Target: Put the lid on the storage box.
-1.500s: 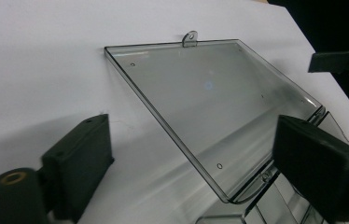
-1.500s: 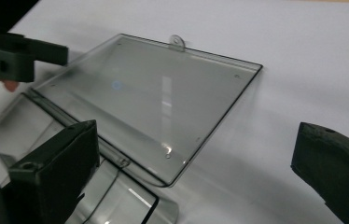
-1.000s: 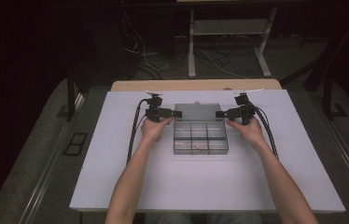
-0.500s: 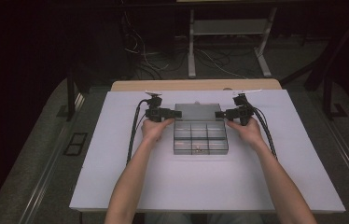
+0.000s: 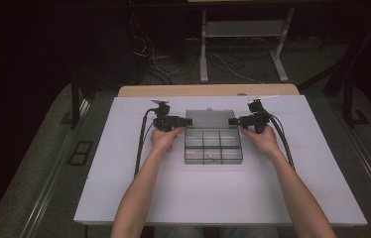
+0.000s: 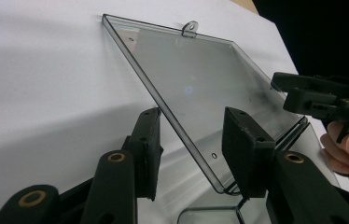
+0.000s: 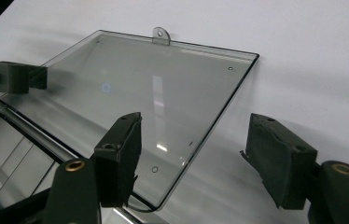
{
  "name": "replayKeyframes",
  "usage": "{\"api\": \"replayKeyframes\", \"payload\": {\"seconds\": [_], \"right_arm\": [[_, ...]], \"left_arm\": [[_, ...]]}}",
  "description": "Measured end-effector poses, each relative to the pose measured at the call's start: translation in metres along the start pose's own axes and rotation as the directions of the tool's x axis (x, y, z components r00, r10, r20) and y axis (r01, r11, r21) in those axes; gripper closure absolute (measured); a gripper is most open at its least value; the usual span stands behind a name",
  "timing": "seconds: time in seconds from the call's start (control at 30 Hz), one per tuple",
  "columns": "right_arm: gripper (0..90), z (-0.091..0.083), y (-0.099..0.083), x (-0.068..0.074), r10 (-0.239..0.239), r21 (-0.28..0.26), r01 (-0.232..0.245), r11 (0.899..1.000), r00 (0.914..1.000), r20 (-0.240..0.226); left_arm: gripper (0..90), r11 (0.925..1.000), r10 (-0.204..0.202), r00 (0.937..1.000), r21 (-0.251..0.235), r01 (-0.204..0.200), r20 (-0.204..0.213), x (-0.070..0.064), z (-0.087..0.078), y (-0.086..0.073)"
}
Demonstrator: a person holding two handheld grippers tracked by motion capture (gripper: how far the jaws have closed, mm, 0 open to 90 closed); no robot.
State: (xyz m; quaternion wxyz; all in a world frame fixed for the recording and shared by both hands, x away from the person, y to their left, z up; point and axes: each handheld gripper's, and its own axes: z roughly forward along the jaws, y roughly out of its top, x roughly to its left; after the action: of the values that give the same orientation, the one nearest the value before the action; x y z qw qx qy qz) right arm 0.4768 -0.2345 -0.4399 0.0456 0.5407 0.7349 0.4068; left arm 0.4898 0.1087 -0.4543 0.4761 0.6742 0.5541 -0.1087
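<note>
White board covers the table (image 5: 124, 198), with dark floor and cables beyond its far edge. Near the middle of the far half sits a clear compartment box (image 5: 213, 146), its long axis running left to right, parallel to the far edge. Its hinged lid (image 5: 209, 119) is swung open and lies back toward the far edge, the small latch tab (image 7: 160, 36) on its farthest rim pointing away from the person.

The left gripper (image 6: 189, 144) stands wide, its jaws either side of the lid's left edge without pinching it; the right gripper (image 7: 196, 154) is just as wide about the right edge. Both seem to be at the lid-handling step. Closing it would likely call for both to nip their edges together and swing the lid evenly over the hinge, so it does not twist.
</note>
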Motion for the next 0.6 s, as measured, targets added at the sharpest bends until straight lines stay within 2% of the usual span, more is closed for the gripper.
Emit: {"api": "replayKeyframes", "payload": {"seconds": [0.07,0.13,0.2,0.27,0.47,0.6], "right_arm": [[35.6,0.0005,-0.0001,0.0004,0.002,0.000,-0.002,1.000,1.0000,-0.003],[36.1,0.0008,-0.0003,0.0005,0.005,-0.002,-0.005,1.000,0.9999,-0.009],[37.1,0.0005,-0.0003,-0.0002,0.011,-0.010,-0.012,1.000,0.9997,-0.023],[38.5,-0.0005,0.0003,-0.0009,0.028,-0.020,-0.029,0.999,0.9989,-0.039],[43.8,-0.0027,0.0009,0.0000,0.023,-0.020,-0.024,1.000,0.9983,-0.054],[47.1,-0.0045,0.0013,0.0009,0.021,-0.017,-0.023,1.000,0.9976,-0.066]], "left_arm": [[58.8,0.9998,-0.018,0.9998,-0.002,0.018,0.008,0.0004,-0.0001,-0.0011],[60.4,0.9998,-0.018,0.9997,-0.006,0.018,0.018,0.0011,-0.0005,-0.0015],[64.6,0.9990,-0.034,0.9984,-0.028,0.035,0.044,0.0007,-0.0008,-0.0015],[66.2,0.9993,-0.014,0.9994,-0.033,0.015,0.031,-0.0021,-0.0018,-0.0011],[68.3,0.9981,-0.008,0.9993,-0.060,0.011,0.036,-0.0029,-0.0036,-0.0036],[70.3,0.9955,0.014,0.9989,-0.094,-0.010,0.046,-0.0027,-0.0064,-0.0072]]}}
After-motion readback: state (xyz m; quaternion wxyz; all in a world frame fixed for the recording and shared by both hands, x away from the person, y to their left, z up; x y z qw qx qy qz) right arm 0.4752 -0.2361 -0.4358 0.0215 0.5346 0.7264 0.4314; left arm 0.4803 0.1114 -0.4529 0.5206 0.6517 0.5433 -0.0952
